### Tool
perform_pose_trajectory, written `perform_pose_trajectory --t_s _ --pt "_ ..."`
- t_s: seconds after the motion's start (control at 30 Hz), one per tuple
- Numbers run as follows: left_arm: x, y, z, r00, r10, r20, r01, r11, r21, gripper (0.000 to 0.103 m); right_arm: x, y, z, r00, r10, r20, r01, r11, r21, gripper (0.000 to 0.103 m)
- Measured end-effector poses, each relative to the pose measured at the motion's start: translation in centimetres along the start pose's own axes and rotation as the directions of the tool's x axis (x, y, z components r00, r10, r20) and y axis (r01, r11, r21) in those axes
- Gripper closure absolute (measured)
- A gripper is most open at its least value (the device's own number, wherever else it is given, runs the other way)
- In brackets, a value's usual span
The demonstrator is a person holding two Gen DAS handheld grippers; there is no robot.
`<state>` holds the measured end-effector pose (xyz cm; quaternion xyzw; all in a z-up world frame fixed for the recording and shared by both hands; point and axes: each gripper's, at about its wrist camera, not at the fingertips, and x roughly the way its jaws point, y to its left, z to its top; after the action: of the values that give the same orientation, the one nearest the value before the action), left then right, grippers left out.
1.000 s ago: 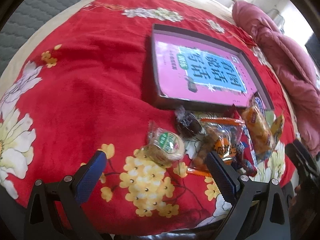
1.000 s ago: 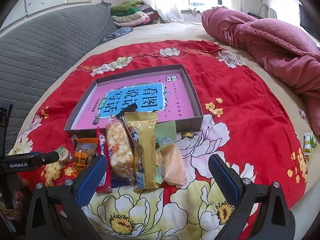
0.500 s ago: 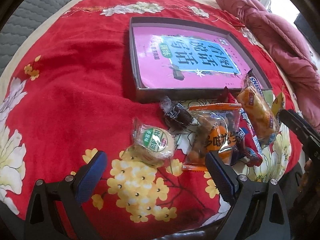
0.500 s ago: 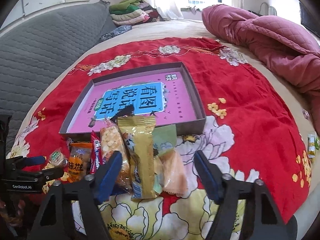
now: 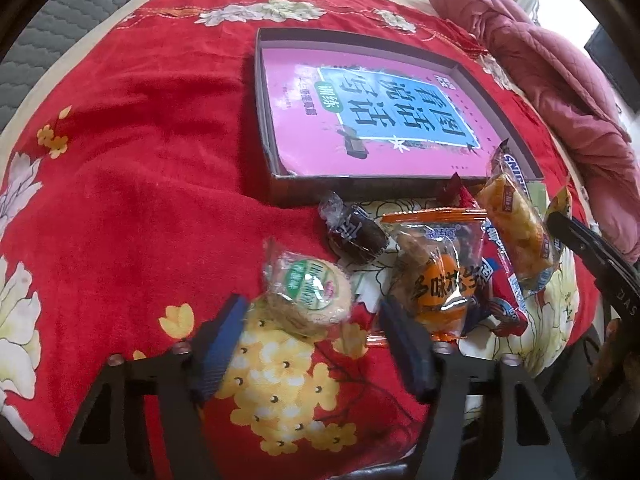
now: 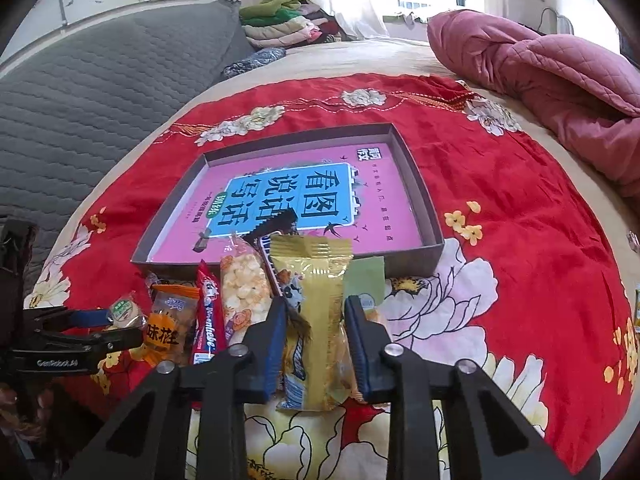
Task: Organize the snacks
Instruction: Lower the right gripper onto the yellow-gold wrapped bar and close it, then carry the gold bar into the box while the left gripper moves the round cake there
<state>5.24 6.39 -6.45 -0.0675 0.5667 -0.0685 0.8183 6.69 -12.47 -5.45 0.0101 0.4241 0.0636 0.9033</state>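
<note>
A round rice cake [image 5: 308,296] in a clear wrapper with a green label lies on the red floral blanket. My left gripper [image 5: 311,306] straddles it with its jaws closing, and a gap shows on the right side. A gold snack packet [image 6: 316,300] lies lengthwise between the pads of my right gripper [image 6: 316,304], whose jaws are closing and touch both its edges. Beside it lie a popcorn bar [image 6: 244,284], a red bar [image 6: 208,320], an orange peanut packet [image 5: 436,276] and a dark wrapped cake [image 5: 356,236]. Behind the snacks stands a shallow box [image 6: 434,248] lined with a pink book.
A pink quilt [image 6: 560,92] is heaped at the right. A grey padded cushion [image 6: 100,92] runs along the left, with folded clothes [image 6: 280,20] behind it. Small packets [image 6: 636,312] lie at the blanket's right edge. A green packet [image 6: 366,280] sits under the gold one.
Both pairs of jaws have narrowed. The left gripper came nearer the round rice cake. The right one drew in from wide open onto the gold packet.
</note>
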Motion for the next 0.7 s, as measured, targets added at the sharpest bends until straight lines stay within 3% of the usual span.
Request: perform_pose_trajectory --t_s 0.3,0.7 --pt "-0.2 0.4 0.1 1.000 -0.021 0.015 0.021 1.000 -0.010 0.052 -0.7 -0.1 0.1 1.000 0.014 0.020 -0.014 1.000 0.004 0.077" --pt "-3.4 0.0 0.5 0.993 -0.049 0.105 0.050 0.999 -0.007 0.053 -2.7 -0.2 0.8 0.997 0.031 0.067 -0.032 0.999 0.013 0.079"
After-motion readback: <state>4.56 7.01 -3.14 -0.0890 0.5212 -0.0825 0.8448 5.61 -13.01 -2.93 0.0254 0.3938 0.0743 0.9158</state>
